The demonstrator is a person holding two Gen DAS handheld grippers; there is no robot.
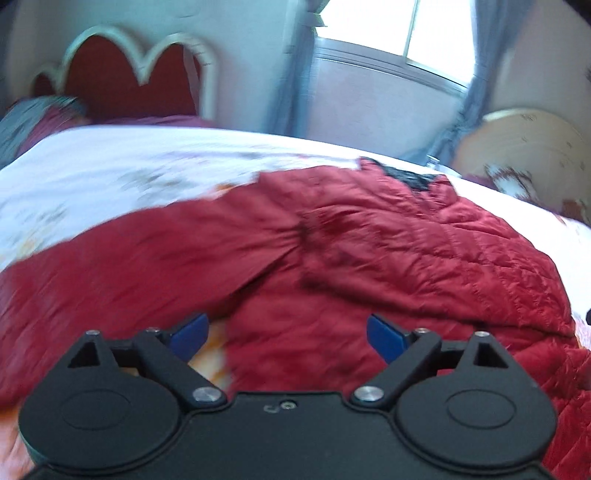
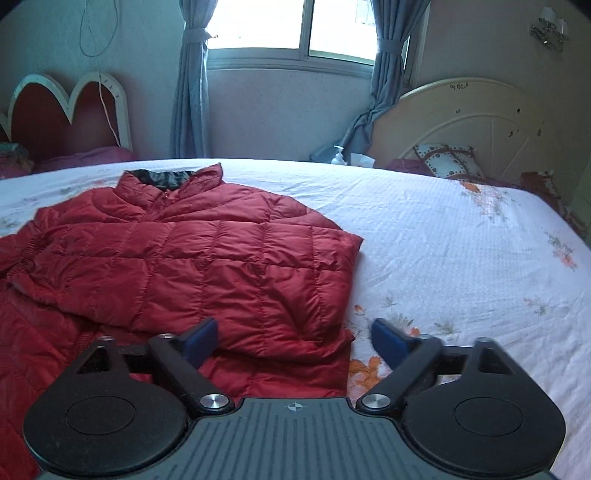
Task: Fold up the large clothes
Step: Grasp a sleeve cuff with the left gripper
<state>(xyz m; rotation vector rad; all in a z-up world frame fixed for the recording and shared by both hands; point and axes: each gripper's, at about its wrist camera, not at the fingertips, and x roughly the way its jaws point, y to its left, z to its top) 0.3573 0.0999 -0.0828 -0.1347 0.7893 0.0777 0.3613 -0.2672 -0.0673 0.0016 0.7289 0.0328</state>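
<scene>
A: Where is the jacket?
B: The red quilted jacket lies partly folded on the white floral bedsheet.
A: The grippers?
B: The left gripper and right gripper hover above it, jaws apart, gripping nothing.

Glossy quilted jacket, matt textured cotton bedsheet

Jacket on bed; window behind; headboard at right

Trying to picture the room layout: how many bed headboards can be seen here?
2. A red scalloped headboard with white trim stands at the far left; a cream rounded wooden headboard stands at the far right. Others may be out of view.
</scene>
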